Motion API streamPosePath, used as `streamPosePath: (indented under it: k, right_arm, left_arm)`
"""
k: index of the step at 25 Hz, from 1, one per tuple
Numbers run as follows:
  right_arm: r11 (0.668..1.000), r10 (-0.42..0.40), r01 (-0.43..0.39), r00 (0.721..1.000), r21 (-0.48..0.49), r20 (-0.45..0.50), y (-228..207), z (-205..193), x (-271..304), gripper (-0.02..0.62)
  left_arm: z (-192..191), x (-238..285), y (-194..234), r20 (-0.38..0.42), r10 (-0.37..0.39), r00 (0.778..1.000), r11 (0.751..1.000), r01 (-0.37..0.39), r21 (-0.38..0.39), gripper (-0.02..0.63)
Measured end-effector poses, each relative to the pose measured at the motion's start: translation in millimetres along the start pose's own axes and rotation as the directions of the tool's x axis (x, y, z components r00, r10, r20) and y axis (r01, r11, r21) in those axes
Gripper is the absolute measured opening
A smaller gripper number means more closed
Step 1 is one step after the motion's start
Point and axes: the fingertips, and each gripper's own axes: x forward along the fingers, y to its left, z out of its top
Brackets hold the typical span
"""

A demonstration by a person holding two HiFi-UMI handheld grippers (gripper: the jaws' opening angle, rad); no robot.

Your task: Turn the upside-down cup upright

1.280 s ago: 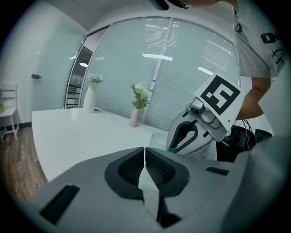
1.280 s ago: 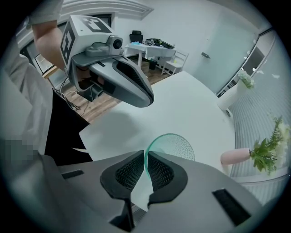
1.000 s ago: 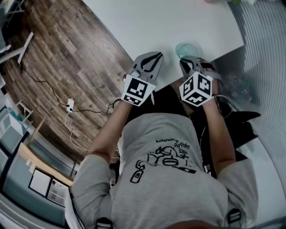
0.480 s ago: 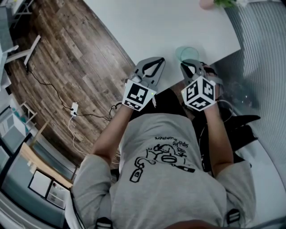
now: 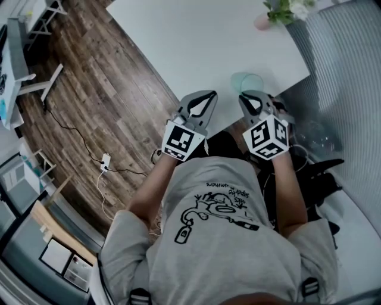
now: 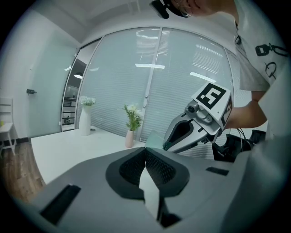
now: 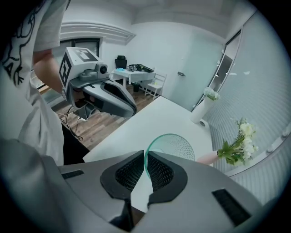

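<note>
The cup [image 7: 175, 144] is pale green see-through glass with a dimpled wall. My right gripper [image 7: 145, 167] is shut on its thin rim, holding it over the near edge of the white table [image 7: 154, 119]. From the head view the cup [image 5: 247, 81] shows just beyond the right gripper [image 5: 250, 101], and whether it touches the table I cannot tell. My left gripper [image 5: 205, 99] hangs beside it to the left, shut with nothing between its pads [image 6: 157, 167]. In the left gripper view the right gripper [image 6: 166, 147] shows with an edge of the cup [image 6: 154, 140].
A pink vase of flowers [image 5: 266, 18] stands at the table's far right corner, and a tall white vase [image 7: 203, 109] beyond it. A ribbed glass wall [image 5: 345, 89] runs along the right. Wooden floor [image 5: 101, 89] with a cable lies to the left.
Both grippers have come up a little, the cup with the right one. The head view has shifted, so the flowers at the table's far corner now show.
</note>
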Motion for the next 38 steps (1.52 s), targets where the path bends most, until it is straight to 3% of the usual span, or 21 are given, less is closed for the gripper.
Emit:
streamPosePath:
  k: [10,15,20,25,28,33,38]
  right_arm:
    - [0.995,-0.064,0.051,0.985,0.082,0.162,-25.0,46.4,-55.5,0.048]
    - [0.984,-0.071,0.023,0.959,0.175,0.274,-31.8,64.5,-77.4,0.048]
    - [0.979,-0.095,0.023,0.930,0.202,0.355,-44.4,79.6,-100.6,0.048]
    - [0.958,-0.062,-0.083,0.873,0.273,0.484,-50.2,94.3,-119.9,0.048]
    - [0.939,-0.041,-0.150,0.845,0.310,0.534,-48.3,101.7,-128.0,0.048]
    - [0.856,0.023,-0.364,0.736,0.367,0.677,-43.8,111.5,-145.6,0.046]
    - [0.786,0.049,-0.489,0.660,0.379,0.750,-43.1,112.2,-154.8,0.046]
  left_arm:
    - [61.4,-15.0,-6.0,0.071,-0.012,0.997,0.998,0.007,0.067,-0.003]
    - [84.0,-30.0,2.4,0.078,-0.020,0.997,0.998,0.014,0.067,-0.003]
    - [105.8,-36.4,4.6,0.103,-0.048,0.994,0.997,0.042,0.065,-0.003]
    - [126.5,-43.0,-3.4,0.136,-0.132,0.982,0.991,0.128,0.039,0.010]
    - [135.1,-50.2,-7.8,0.145,-0.177,0.973,0.984,0.173,0.043,0.064]
    - [138.3,-51.3,-11.1,0.139,-0.227,0.964,0.974,0.223,0.046,0.125]
    - [140.9,-49.3,-16.0,0.122,-0.298,0.947,0.954,0.292,0.063,0.149]
